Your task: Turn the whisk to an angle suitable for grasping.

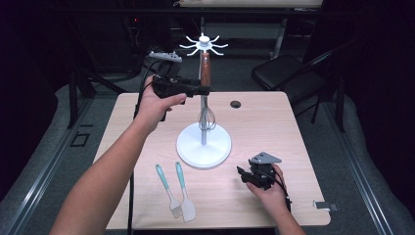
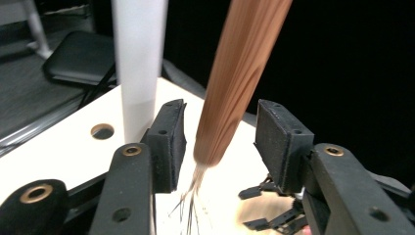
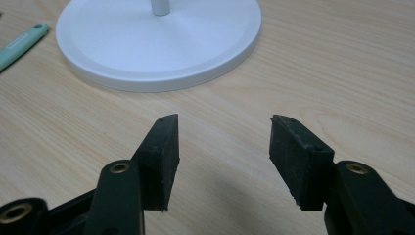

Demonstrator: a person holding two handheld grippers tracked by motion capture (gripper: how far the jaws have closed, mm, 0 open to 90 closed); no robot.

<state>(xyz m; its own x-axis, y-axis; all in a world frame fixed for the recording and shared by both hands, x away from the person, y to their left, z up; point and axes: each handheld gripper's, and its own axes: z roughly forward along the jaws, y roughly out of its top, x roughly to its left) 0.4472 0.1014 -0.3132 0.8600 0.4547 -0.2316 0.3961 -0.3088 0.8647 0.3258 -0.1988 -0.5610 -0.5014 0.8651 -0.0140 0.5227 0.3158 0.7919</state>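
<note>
High view puts the whisk (image 1: pixel 206 83) hanging upright from the rack (image 1: pixel 203 142), wooden handle up, wires down, just beside the rack's post. Left gripper (image 1: pixel 203 90) reaches level at that handle; left gripper view shows its jaws standing apart on either side of the handle (image 2: pixel 240 83), neither pad pressing it. Right gripper (image 1: pixel 243 175) rests near the rack's base on the worktop (image 1: pixel 274 127), jaws wide and empty. Spatula (image 1: pixel 185 193) and brush (image 1: pixel 169 191) lie before the base.

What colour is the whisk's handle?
Reddish-brown wood grain on the whisk handle, clearest in the left gripper view.
</note>
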